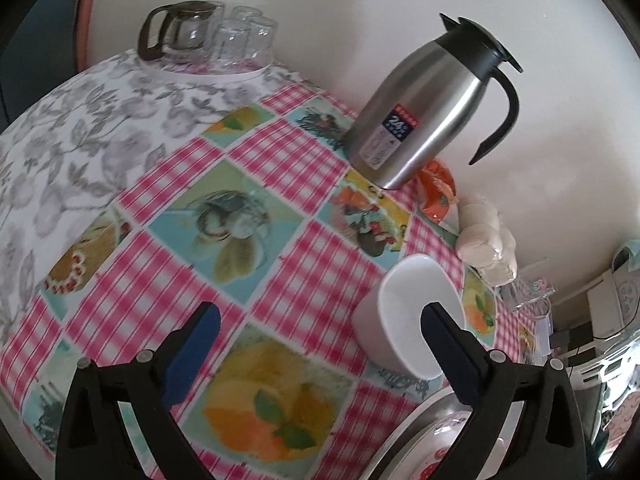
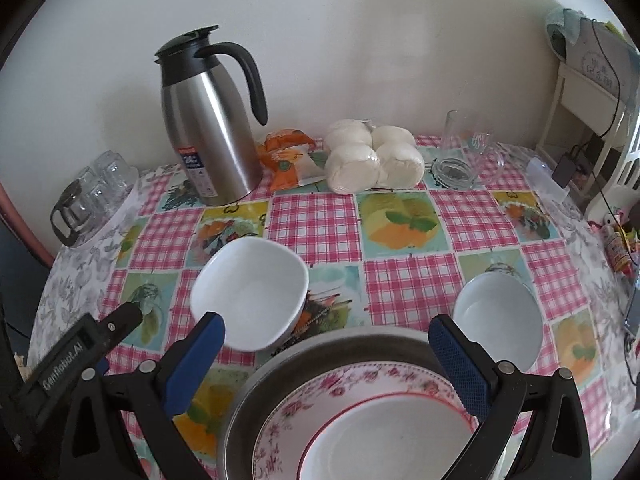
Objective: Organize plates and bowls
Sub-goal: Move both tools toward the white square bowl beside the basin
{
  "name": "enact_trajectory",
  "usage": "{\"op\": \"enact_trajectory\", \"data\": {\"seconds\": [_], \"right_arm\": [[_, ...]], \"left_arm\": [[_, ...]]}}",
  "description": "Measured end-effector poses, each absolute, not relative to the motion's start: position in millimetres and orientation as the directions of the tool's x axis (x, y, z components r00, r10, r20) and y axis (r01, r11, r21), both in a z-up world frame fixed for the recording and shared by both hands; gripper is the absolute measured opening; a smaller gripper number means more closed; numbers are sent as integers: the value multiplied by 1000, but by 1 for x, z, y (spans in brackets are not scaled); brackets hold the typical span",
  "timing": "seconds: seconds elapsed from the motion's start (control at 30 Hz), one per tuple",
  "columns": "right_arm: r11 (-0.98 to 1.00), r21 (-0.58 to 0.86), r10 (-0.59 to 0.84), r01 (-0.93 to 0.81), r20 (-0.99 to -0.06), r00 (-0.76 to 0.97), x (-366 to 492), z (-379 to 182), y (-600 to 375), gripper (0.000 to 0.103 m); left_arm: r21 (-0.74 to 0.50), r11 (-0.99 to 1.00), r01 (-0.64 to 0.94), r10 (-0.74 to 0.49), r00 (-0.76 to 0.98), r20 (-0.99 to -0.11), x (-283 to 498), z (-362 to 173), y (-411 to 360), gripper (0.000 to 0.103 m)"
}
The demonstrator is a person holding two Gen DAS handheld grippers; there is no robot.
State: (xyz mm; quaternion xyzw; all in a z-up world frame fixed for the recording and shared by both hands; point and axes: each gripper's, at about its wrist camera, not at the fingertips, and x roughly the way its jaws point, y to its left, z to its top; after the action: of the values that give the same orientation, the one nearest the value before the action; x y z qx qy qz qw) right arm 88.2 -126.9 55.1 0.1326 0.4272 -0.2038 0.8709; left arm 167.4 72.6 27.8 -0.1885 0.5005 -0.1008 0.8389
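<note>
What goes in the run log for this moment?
left gripper: open, empty | right gripper: open, empty | two white bowls loose on table | floral plate in metal basin

Pink-and-white gingham squares alternating with pastel fruit and dessert prints on the worktop (image 2: 400, 280), edged by a grey floral cloth (image 1: 80, 120). Two plain white bowls (image 2: 250, 268) (image 2: 500, 316). White plate (image 2: 360, 420) rimmed in pink roses with a red ring, inside a dull grey metal pan (image 2: 248, 400). Brushed steel jug (image 2: 212, 120) with black lid and handle. Blue pads on black gripper (image 2: 326, 334) fingers.
</note>
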Motion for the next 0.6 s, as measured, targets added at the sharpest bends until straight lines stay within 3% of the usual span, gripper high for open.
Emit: {"op": "enact_trajectory", "data": {"seconds": [0.6], "right_arm": [[860,1,-243,511,-879,411,145,25,-154,102]], "left_arm": [[-335,940,62,-324,460,-826,204,-1,31,100]]}}
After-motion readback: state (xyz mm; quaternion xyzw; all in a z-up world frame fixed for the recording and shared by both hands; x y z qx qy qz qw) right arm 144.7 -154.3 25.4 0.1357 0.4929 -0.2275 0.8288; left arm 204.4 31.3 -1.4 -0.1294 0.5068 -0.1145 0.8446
